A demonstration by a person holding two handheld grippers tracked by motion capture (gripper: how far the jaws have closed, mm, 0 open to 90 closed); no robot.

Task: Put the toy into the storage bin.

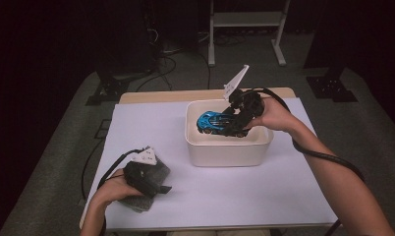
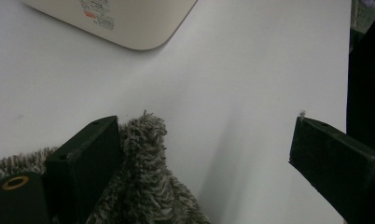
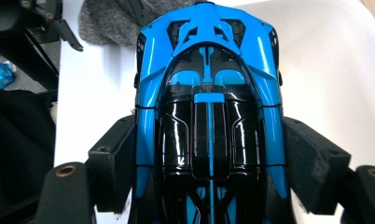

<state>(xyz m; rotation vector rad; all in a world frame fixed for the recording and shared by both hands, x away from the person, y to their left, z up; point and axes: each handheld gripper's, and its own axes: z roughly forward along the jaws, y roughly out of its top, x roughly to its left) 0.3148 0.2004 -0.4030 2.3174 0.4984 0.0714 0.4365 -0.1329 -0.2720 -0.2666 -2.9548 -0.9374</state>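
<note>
Your right claw (image 1: pixel 233 119) grips the blue toy car (image 1: pixel 212 120) across its sides over the tub (image 1: pixel 229 150) at twelve o'clock, left claw (image 2: pixel 202 154) wide open by the cloth (image 2: pixel 148 186); next, lower and release.

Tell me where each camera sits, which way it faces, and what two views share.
High view: above the person's side, looking forward and down on the table; both forearms enter from below.
Left gripper view: on the left gripper, looking along open jaws at the grey cloth.
Right gripper view: on the right gripper, jaws clamping the blue toy car.
Shared: the cream tub and car appear in the high and right gripper views.
</note>
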